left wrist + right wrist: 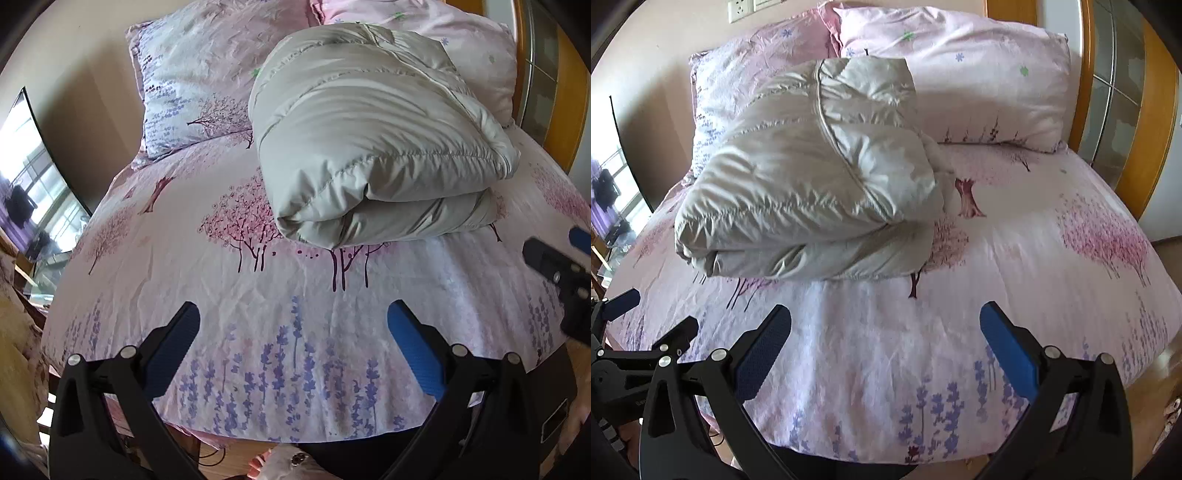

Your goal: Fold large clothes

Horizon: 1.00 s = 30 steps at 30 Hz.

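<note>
The puffer jacket (369, 147) sits mid-bed, toward the pillows (979, 81), well back from the near edge of the bed (295, 350). We judge it light, soft and slippery, so we'd grip a stitched seam or hem. It's pale grey, quilted, already bundled into a thick fold. Our 2 tools, left gripper (293, 317) and right gripper (885, 317), hover with jaws apart, holding nothing.

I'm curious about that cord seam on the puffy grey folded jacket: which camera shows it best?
The right wrist view: the puffy grey folded jacket shows its cord seam running across the top. The left wrist view shows only a short stretch of it.
</note>
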Tool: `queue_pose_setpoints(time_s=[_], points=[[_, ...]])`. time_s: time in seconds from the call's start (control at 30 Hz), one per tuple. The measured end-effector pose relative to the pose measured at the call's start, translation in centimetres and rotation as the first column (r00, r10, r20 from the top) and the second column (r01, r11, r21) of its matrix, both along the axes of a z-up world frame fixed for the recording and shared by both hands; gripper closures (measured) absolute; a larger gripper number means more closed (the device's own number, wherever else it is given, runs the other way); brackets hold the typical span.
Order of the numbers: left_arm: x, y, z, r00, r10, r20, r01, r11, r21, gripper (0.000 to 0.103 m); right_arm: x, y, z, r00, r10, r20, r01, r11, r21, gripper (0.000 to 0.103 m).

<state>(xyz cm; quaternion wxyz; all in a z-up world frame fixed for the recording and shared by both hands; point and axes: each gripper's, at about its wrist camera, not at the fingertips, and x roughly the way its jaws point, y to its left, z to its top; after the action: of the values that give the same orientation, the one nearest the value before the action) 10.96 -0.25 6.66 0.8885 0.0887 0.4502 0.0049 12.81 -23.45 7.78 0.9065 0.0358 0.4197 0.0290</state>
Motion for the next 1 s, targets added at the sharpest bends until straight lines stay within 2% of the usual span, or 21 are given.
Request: queue_pose_setpoints(time_s=[0.23,0.4,0.67,1.0], points=[[-0.5,0.5,-0.2,0.999,0.043,-0.013,-0.044,0.998,-0.044,0.002,-0.5,0.4,-0.7,0.999,-0.003,-0.048,0.001,0.999,-0.035,0.001],[-0.9,0.0,0.4,0.999,0.029,0.016,-0.029,0.999,-0.018,0.002,-0.3,0.7,-0.6,0.998,0.006,-0.061,-0.009,0.999,-0.049,0.001],[-0.4,0.4,0.0,0.999,0.043,-0.030,-0.044,0.998,-0.043,0.002,0.2,0.7,-0.9,0.997,0.008,-0.082,-0.012,0.998,-0.056,0.001],[-0.1,0.3,-0.1,0.999,0.030,-0.041,-0.032,0.999,-0.041,0.002,0.6,0.9,-1.4,0.995,0.003,-0.102,-0.009,0.998,-0.056,0.001]])
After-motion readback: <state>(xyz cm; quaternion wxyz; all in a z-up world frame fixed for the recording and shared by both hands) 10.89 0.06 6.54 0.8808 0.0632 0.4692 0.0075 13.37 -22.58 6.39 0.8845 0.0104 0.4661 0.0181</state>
